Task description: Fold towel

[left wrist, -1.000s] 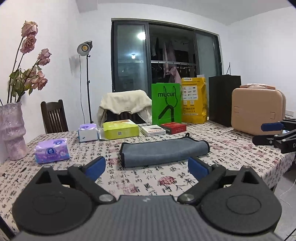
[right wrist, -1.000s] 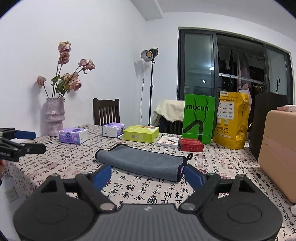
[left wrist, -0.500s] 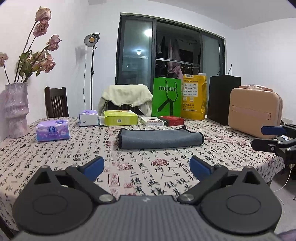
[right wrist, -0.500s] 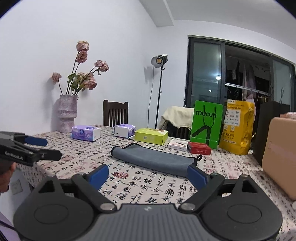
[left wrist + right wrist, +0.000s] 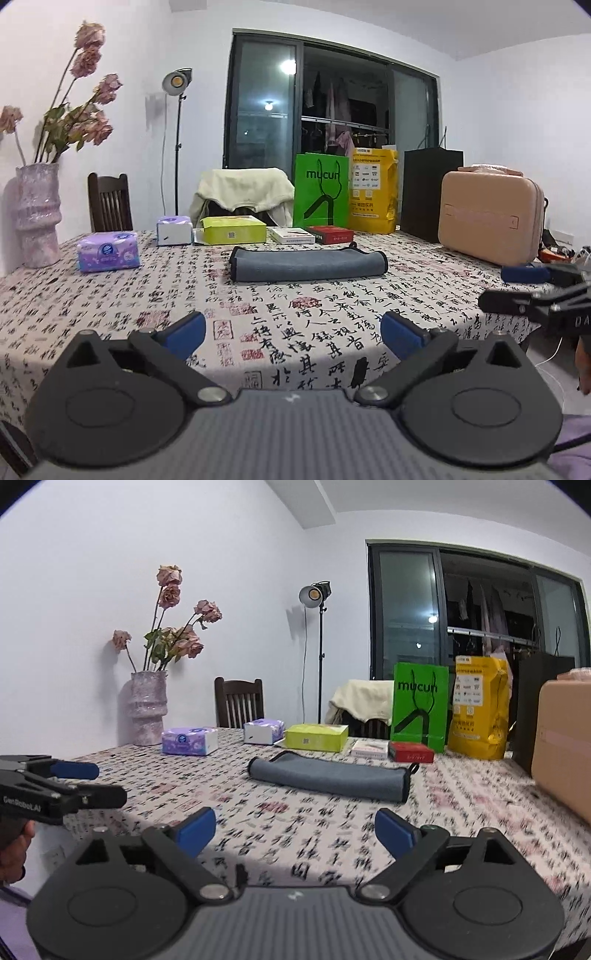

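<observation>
A grey towel (image 5: 308, 263) lies folded into a long narrow strip in the middle of the table; it also shows in the right wrist view (image 5: 328, 777). My left gripper (image 5: 293, 334) is open and empty, held near the table's front edge, well short of the towel. My right gripper (image 5: 295, 830) is open and empty too, near the front edge and to the right. Each gripper shows in the other's view: the right one (image 5: 517, 286) at the right edge, the left one (image 5: 92, 782) at the left edge.
The table (image 5: 110, 295) has a calligraphy-print cloth. Behind the towel stand tissue packs (image 5: 109, 251), a green box (image 5: 232, 229), a red box (image 5: 334, 234), a green bag (image 5: 321, 195), a yellow bag (image 5: 373, 190) and a beige case (image 5: 487, 218). A vase of dried roses (image 5: 37, 214) stands far left.
Both grippers have pulled back from the towel and dropped lower toward the table's front edge. The towel has not moved. Both stay open.
</observation>
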Demonstrator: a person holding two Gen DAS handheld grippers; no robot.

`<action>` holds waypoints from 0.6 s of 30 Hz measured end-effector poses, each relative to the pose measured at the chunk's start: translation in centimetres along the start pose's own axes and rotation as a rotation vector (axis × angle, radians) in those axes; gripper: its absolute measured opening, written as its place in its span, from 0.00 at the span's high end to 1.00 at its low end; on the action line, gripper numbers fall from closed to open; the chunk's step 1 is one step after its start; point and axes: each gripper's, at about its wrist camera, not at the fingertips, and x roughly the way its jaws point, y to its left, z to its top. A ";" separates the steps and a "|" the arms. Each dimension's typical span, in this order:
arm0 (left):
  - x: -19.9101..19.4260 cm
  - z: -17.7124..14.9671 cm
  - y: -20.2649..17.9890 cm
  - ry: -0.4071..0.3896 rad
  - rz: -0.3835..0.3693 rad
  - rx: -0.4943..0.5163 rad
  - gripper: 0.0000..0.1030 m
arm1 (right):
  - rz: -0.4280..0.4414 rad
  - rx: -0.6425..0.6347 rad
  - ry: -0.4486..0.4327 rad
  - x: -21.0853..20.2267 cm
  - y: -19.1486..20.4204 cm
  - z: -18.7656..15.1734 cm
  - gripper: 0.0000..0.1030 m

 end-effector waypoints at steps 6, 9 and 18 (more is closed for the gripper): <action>-1.6 -0.6 -0.4 0.000 -0.023 0.017 0.00 | -0.003 0.038 0.011 -1.3 1.1 -1.6 0.10; -2.4 -0.9 -0.1 0.001 -0.016 0.002 0.00 | -0.009 0.010 0.007 -2.0 2.0 -2.2 0.10; -3.6 -1.4 -0.6 -0.003 -0.027 0.014 0.00 | 0.000 -0.007 -0.026 -3.8 3.5 -2.0 0.00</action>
